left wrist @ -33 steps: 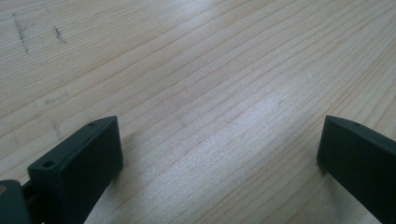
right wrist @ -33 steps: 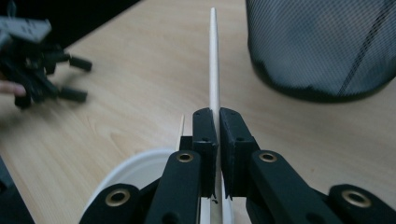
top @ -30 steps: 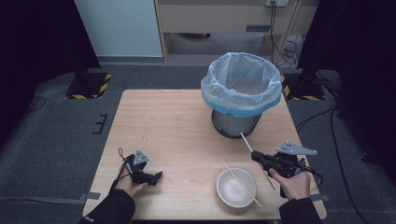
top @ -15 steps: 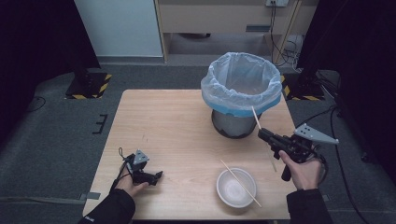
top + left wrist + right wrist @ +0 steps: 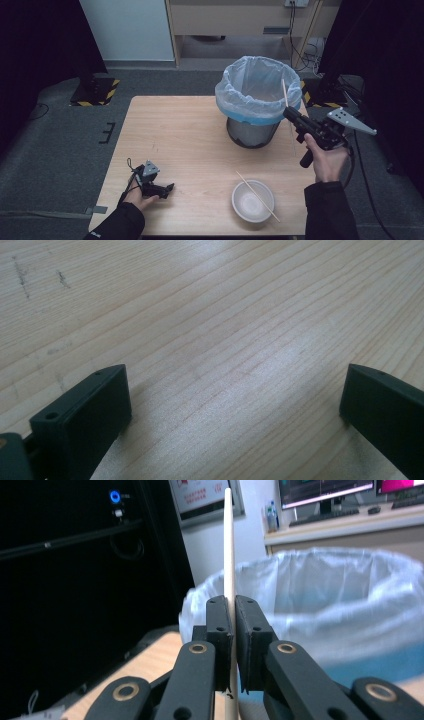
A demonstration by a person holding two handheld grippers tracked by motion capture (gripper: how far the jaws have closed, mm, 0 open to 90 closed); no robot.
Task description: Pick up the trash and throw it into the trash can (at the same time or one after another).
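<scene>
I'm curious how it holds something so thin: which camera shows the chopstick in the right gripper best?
The right gripper view: the chopstick stands upright, pinched between the right gripper's shut jaws, close and sharp, before the bin. The high view shows it as a thin sliver beside the bin. The left gripper view looks at bare table.

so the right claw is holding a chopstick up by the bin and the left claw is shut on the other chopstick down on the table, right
Not quite. The left claw is open and holds nothing, resting on the bare table, as the left gripper view shows. The other chopstick lies across the bowl. The right claw is indeed shut on a chopstick by the bin.
</scene>
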